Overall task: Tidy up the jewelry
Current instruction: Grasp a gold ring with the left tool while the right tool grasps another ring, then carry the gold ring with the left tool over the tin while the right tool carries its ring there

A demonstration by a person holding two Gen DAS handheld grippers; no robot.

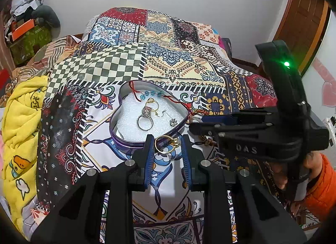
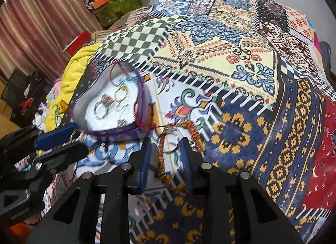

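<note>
A heart-shaped tin (image 1: pixel 117 115) (image 2: pixel 84 101) with a purple rim lies on the patchwork bedspread. Inside it are a silver ring (image 1: pixel 145 122), a gold ring (image 1: pixel 154 103) and small earrings. A red string bracelet (image 1: pixel 134 90) hangs over its rim. My left gripper (image 1: pixel 167 148) (image 2: pixel 78 136) sits just in front of the tin, and a gold ring (image 1: pixel 167 144) (image 2: pixel 75 133) spans the gap between its fingers. Right of the tin, my right gripper (image 2: pixel 167 151) is open over a woven bracelet (image 2: pixel 161 160) and a silver ring (image 2: pixel 173 149).
A yellow blanket (image 1: pixel 21 130) is bunched along the bed's left side. Boxes and clothes (image 1: pixel 27 27) are piled in the far left corner, by a curtain (image 2: pixel 37 23). A hand in an orange sleeve (image 1: pixel 321 183) holds the right gripper (image 1: pixel 195 126). A wooden door (image 1: pixel 302 19) is at the right.
</note>
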